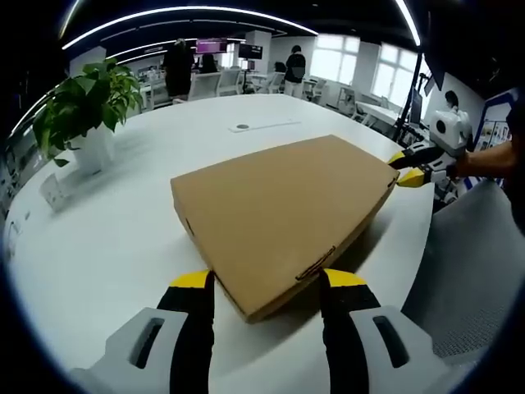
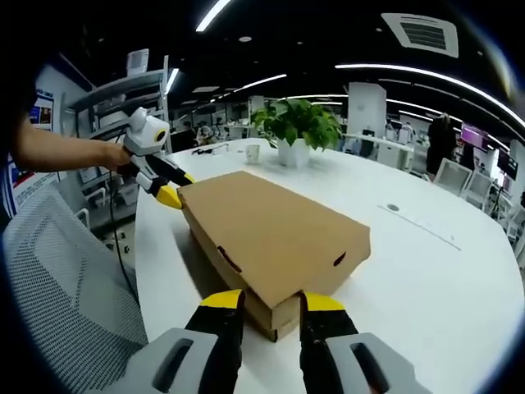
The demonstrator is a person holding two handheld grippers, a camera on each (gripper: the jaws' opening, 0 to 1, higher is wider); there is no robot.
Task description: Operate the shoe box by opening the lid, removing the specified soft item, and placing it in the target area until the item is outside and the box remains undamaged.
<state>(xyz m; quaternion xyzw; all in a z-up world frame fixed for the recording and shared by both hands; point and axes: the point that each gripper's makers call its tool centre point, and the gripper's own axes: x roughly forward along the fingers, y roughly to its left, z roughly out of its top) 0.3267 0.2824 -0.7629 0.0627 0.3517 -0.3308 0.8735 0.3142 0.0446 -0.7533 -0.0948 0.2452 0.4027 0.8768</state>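
Fingers of left gripper (image 1: 267,281) and right gripper (image 2: 272,302) spread, straddling closed shoe box (image 1: 279,215) corners.

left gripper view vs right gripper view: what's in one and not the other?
Left gripper view: a long closing tab slot on the near edge of the shoe box; people standing in the background; the right gripper at the box's far corner.

Right gripper view: a mesh chair back, a ceiling vent, two small cutouts in the lid, and the left gripper with the person's arm at the far corner.

Both: the closed cardboard shoe box on the white table, the potted plant, and open jaws straddling a box corner.
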